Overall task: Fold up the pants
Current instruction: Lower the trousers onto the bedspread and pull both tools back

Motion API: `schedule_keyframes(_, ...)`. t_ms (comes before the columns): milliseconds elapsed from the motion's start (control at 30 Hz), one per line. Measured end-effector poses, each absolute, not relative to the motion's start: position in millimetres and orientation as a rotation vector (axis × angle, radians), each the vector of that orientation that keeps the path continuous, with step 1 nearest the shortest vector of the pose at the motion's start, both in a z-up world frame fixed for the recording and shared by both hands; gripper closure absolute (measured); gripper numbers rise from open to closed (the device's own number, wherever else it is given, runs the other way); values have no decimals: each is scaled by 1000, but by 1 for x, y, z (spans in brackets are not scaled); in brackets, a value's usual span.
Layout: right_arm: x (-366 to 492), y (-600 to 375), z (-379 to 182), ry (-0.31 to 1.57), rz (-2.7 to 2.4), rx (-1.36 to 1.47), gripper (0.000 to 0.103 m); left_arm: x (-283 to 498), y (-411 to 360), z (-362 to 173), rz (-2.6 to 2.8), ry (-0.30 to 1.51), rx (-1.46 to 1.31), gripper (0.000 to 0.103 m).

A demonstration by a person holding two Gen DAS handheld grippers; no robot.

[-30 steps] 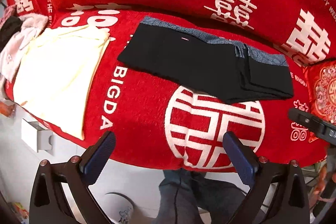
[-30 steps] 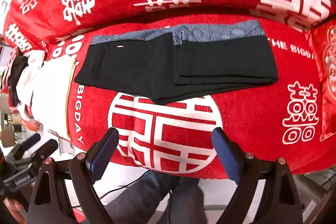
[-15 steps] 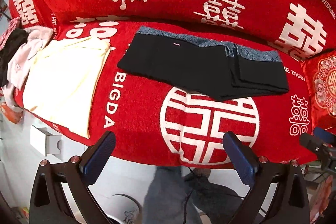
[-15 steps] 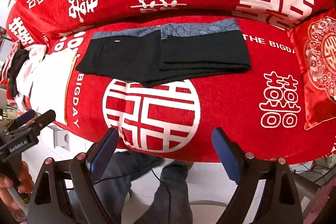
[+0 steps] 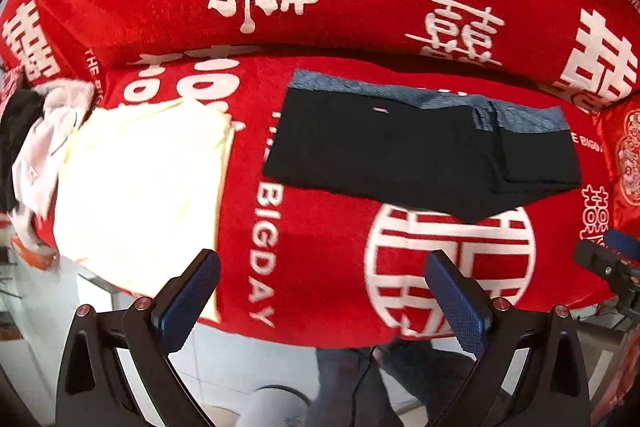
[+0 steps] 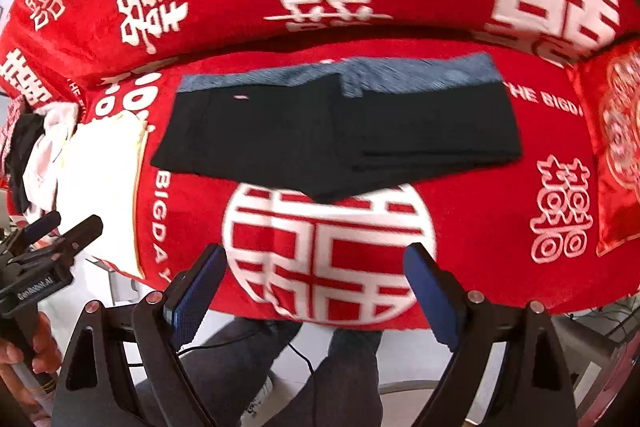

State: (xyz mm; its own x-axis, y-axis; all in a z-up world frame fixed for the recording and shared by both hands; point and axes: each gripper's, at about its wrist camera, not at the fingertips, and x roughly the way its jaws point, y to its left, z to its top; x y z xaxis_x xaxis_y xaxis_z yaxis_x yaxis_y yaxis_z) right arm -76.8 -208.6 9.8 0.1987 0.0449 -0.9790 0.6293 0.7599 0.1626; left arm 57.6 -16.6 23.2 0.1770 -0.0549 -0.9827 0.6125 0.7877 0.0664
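Black pants (image 5: 416,155) with a blue-grey waistband lie flat on the red sofa seat (image 5: 312,247), their right part folded over in layers. They also show in the right wrist view (image 6: 332,139). My left gripper (image 5: 320,291) is open and empty, held in front of the seat's front edge, well short of the pants. My right gripper (image 6: 316,287) is open and empty, also in front of the seat edge. The right gripper's tip (image 5: 608,259) shows at the left view's right edge, and the left gripper (image 6: 44,247) shows at the right view's left edge.
A pale yellow folded garment (image 5: 140,187) lies on the seat's left end, with a heap of white and dark clothes (image 5: 32,147) beyond it. A red embroidered cushion (image 6: 616,147) sits at the right end. The person's legs (image 6: 320,367) stand below the seat edge.
Both grippers pulled back from the sofa half a second ago and have now come closer again; the pants look larger. The pants have not moved. Both grippers stay open.
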Motion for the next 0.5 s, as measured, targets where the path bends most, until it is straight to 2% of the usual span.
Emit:
schedule_keyframes(167, -35, -196, 8, 1338, -437, 628, 11, 93, -17, 10, -515, 1369, 525, 1)
schedule_keyframes(500, -9, -200, 0, 1395, -475, 625, 11, 120, -23, 1, -527, 1389, 540, 1)
